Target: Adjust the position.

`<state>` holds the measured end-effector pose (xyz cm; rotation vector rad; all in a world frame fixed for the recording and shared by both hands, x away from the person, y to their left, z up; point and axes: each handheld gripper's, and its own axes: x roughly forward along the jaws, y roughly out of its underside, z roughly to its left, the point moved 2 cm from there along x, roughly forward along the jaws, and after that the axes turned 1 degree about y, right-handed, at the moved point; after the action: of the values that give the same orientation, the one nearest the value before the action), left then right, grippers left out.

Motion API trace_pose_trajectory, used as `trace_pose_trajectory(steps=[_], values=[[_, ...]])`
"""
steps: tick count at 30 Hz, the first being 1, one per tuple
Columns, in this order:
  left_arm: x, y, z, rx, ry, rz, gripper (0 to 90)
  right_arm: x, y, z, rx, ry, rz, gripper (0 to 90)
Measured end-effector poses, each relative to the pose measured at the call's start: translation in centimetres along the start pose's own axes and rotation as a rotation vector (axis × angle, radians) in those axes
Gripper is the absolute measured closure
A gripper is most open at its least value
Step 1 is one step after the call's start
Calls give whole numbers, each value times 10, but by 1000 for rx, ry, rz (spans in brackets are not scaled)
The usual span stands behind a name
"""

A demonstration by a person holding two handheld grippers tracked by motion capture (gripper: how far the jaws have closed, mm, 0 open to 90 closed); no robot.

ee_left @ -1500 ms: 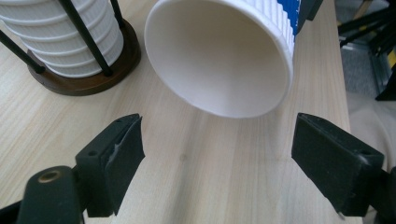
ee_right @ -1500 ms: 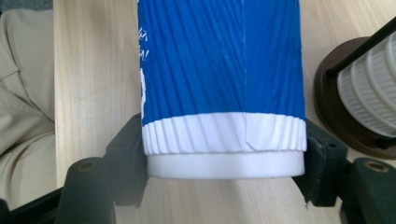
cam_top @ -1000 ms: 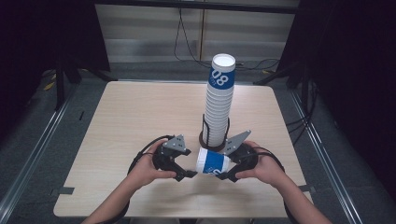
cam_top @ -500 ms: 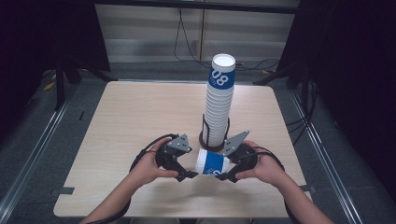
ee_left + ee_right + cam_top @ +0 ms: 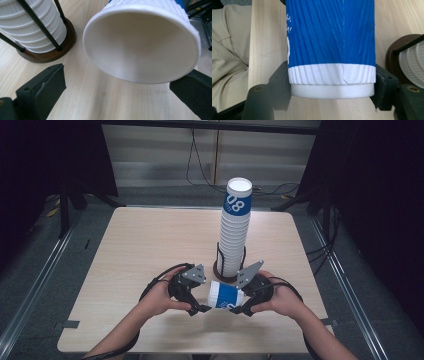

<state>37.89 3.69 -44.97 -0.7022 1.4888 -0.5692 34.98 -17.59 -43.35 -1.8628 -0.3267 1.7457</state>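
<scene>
High view: I've got both grippers low-centre of the frame, near the table's (image 5: 130,250) front edge. Right gripper (image 5: 240,309) clamps the blue-and-white paper cup (image 5: 226,296), which lies on its side between the two tools, just in front of the cup stack (image 5: 234,230) in its wire holder (image 5: 220,270). Left gripper (image 5: 199,309) sits at the cup's open end, jaws spread (they've just been opening).

Left gripper view: the cup's white mouth (image 5: 142,42) takes up the upper right, jaws wide apart at the bottom corners, not pressing it. Stack w/ dark round base upper left.

Right gripper view: jaws squeeze the cup (image 5: 332,37) at its base end, centre frame. Beige sleeve (image 5: 227,40) on the left, holder base at the right edge.
</scene>
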Motion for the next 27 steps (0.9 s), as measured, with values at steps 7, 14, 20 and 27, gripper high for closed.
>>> trace_pose_trajectory(steps=[7, 14, 20, 27], values=[[3, -2, -1, 19, 15, 5, 2, 0, 0, 0, -19, -2, 4, 304], [3, -5, -1, 54, 22, 7, 0, 1, -1, 0, -33, -9, 9, 305], [3, -7, -1, 88, 23, 2, 0, 1, -3, -1, -41, -13, 26, 304], [3, -7, -1, 131, 24, 6, 38, 3, -6, -3, -33, -23, 63, 304]])
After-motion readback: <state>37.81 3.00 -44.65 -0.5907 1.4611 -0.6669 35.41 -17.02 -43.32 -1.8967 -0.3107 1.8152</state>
